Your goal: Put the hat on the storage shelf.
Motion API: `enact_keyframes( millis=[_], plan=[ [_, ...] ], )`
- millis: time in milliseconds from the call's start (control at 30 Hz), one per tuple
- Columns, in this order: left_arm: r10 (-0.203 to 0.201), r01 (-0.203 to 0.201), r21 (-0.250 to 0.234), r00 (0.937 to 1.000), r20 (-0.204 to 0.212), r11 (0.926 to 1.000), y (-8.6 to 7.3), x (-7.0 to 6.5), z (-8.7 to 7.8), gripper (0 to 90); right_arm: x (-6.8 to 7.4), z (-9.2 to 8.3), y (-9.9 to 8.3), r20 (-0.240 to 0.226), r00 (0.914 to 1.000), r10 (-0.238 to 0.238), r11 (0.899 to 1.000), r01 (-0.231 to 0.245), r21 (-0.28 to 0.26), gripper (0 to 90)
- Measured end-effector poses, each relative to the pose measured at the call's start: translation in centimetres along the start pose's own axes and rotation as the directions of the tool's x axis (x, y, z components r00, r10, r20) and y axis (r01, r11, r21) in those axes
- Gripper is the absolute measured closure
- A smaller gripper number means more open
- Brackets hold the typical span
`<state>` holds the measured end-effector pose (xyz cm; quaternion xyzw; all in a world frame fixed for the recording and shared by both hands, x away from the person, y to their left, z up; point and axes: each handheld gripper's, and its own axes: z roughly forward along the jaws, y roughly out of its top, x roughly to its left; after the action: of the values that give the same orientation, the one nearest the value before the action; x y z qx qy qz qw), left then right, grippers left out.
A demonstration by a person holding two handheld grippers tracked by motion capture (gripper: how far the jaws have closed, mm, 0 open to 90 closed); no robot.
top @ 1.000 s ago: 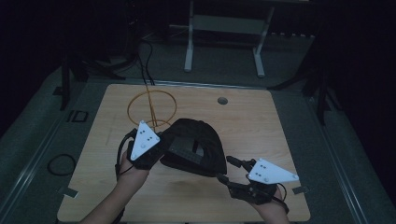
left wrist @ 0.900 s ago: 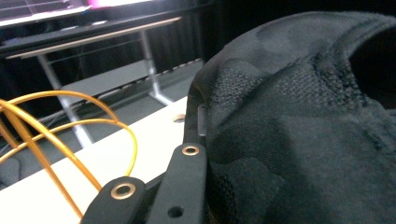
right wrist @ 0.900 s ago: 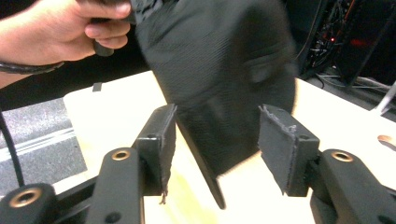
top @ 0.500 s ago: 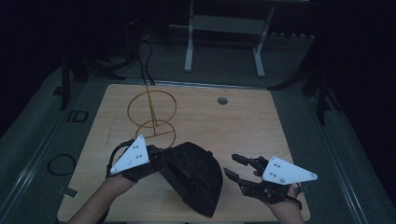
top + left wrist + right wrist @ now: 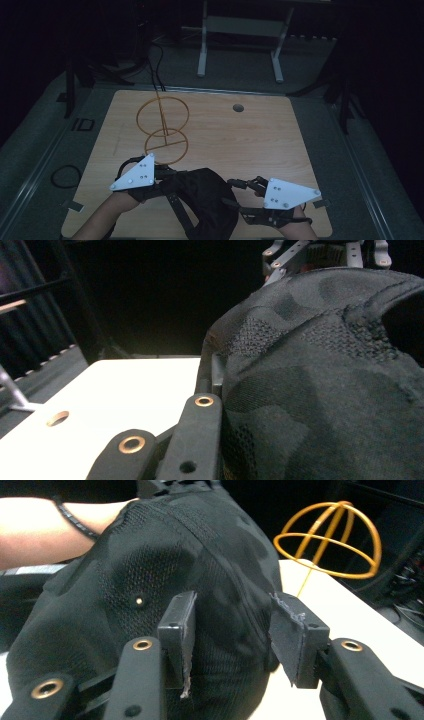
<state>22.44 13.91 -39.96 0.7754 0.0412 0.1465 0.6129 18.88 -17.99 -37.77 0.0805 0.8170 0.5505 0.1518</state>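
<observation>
We judge the black cap (image 5: 207, 197), at the table's (image 5: 280, 145) near edge, clamped by the left gripper (image 5: 167, 182), could slip or twist if the right gripper (image 5: 232, 637), jaws parted beside its crown, nudges it toward the wire stand (image 5: 164, 127).

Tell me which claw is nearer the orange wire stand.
Left. The left claw grips the black cap just in front of the orange wire stand; the right claw sits open farther off, across the cap.

Black cap (image 5: 207, 200) hides left tool's (image 5: 167, 187) tips; bottom cropped.
</observation>
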Motion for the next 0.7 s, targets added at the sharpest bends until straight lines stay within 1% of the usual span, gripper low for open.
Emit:
enact_keyframes(
  millis=[67,233,267,300,333,367,400,433,467,500,567,600,633,667,700],
  plan=[
    [-0.01,0.01,-0.011,0.9999,0.008,0.9999,0.1,0.0,0.1,88.7,0.2,0.5,0.2,-0.021,0.9997,-0.014,1.0,0.014,-0.001,53.4],
    [-0.007,0.007,-0.015,0.9999,0.013,0.9999,0.5,0.0,0.2,88.7,0.3,1.0,0.3,-0.019,0.9994,-0.03,0.999,0.03,0.013,57.5],
    [-0.008,0.009,-0.016,0.9999,0.005,0.9998,0.5,0.0,0.3,88.7,0.3,1.0,0.4,-0.015,0.9993,-0.033,0.999,0.034,0.018,61.3],
    [-0.016,0.016,-0.02,0.9998,0.012,0.9997,0.6,0.0,0.3,88.7,0.3,1.0,0.4,-0.014,0.9992,-0.037,0.999,0.037,0.014,64.8],
    [-0.017,0.017,-0.025,0.9998,0.013,0.9995,0.6,0.0,0.3,88.7,0.3,1.0,0.4,-0.013,0.9991,-0.041,0.999,0.041,0.012,73.6],
    [-0.018,0.018,-0.024,0.9997,0.014,0.9995,0.6,0.0,0.4,88.7,0.3,1.0,0.4,-0.013,0.9991,-0.041,0.999,0.041,0.012,73.6],
    [-0.015,0.015,-0.022,0.9998,0.016,0.9996,0.7,0.1,0.4,88.7,0.4,1.1,0.5,-0.001,0.9988,-0.049,0.999,0.049,0.013,78.9],
    [-0.014,0.015,-0.023,0.9998,0.016,0.9996,0.7,0.1,0.4,88.7,0.5,1.2,0.5,-0.007,0.9982,-0.059,0.998,0.059,0.022,86.3],
    [-0.017,0.018,-0.019,0.9997,0.017,0.9997,0.7,0.1,0.4,88.7,0.5,1.2,0.5,-0.007,0.9982,-0.059,0.998,0.059,0.022,86.3],
    [-0.017,0.017,-0.017,0.9998,0.014,0.9997,0.6,0.1,0.4,88.7,0.6,1.2,0.5,0.009,0.9976,-0.069,0.997,0.069,0.023,87.4],
    [-0.02,0.02,-0.015,0.9997,0.013,0.9997,0.6,0.2,0.4,88.7,0.5,1.2,0.5,0.007,0.9976,-0.068,0.997,0.068,0.027,87.8],
    [-0.028,0.028,-0.01,0.9996,0.006,0.9996,0.4,0.3,0.4,88.7,0.5,1.2,0.5,0.007,0.9975,-0.071,0.997,0.071,0.023,87.9],
    [-0.032,0.032,-0.001,0.9995,0.007,0.9995,0.3,0.4,0.4,88.5,0.2,1.1,0.4,-0.002,0.9993,-0.039,0.999,0.039,0.004,88.2],
    [-0.027,0.027,0.005,0.9996,-0.001,0.9996,0.2,0.3,0.4,88.5,0.1,1.0,0.4,-0.001,0.9996,-0.028,1.0,0.028,-0.004,88.3],
    [-0.032,0.032,0.002,0.9995,0.001,0.9995,0.1,0.3,0.5,88.4,0.0,0.9,0.4,0.0,0.9999,-0.015,1.0,0.015,-0.006,88.3]
  ],
)
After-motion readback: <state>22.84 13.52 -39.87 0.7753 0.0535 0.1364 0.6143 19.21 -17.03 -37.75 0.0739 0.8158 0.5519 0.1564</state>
